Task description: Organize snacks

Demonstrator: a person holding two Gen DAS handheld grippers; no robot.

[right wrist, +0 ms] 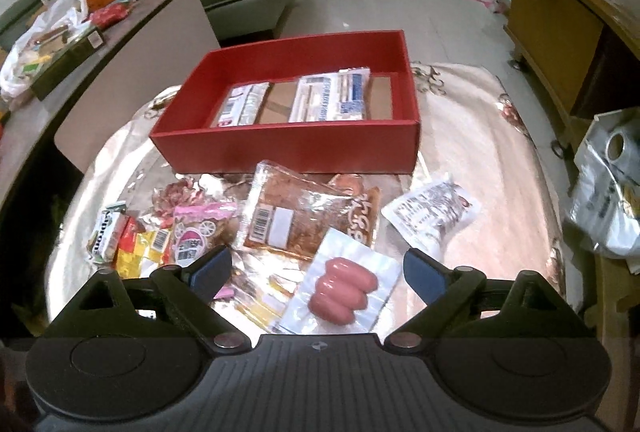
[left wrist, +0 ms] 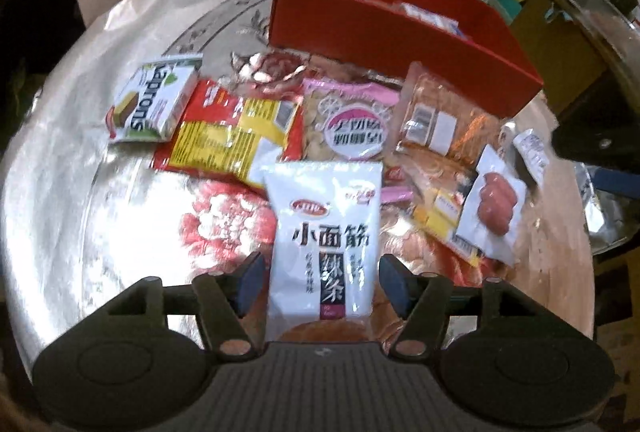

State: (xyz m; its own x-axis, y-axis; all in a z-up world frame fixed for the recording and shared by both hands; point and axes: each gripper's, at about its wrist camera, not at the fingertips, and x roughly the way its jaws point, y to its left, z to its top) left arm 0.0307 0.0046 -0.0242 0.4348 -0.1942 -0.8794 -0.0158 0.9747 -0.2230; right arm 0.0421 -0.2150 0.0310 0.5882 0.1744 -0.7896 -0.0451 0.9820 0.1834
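Two flat packets [right wrist: 298, 101] lie inside the rectangular red cardboard box [right wrist: 288, 148]. The left gripper [left wrist: 322, 282] straddles a glossy white pouch [left wrist: 324, 236], pads apart. The right gripper [right wrist: 318, 272], wide open, frames a clear sausage pack [right wrist: 344, 292].

Snack packets [right wrist: 304, 224] before red box [right wrist: 288, 148]

white pouch [left wrist: 324, 236] "小面筋", box [left wrist: 154, 104] "Naprons"

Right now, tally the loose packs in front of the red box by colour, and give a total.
White: 3 (lettered bag, sausage pack, printed sachet)
Green-and-white carton: 1
Red-and-yellow packet: 1
Pink packet: 1
Clear, orange-brown contents: at least 2, overlapping (barcode pack, yellow-labelled pack)
Total: at least 8
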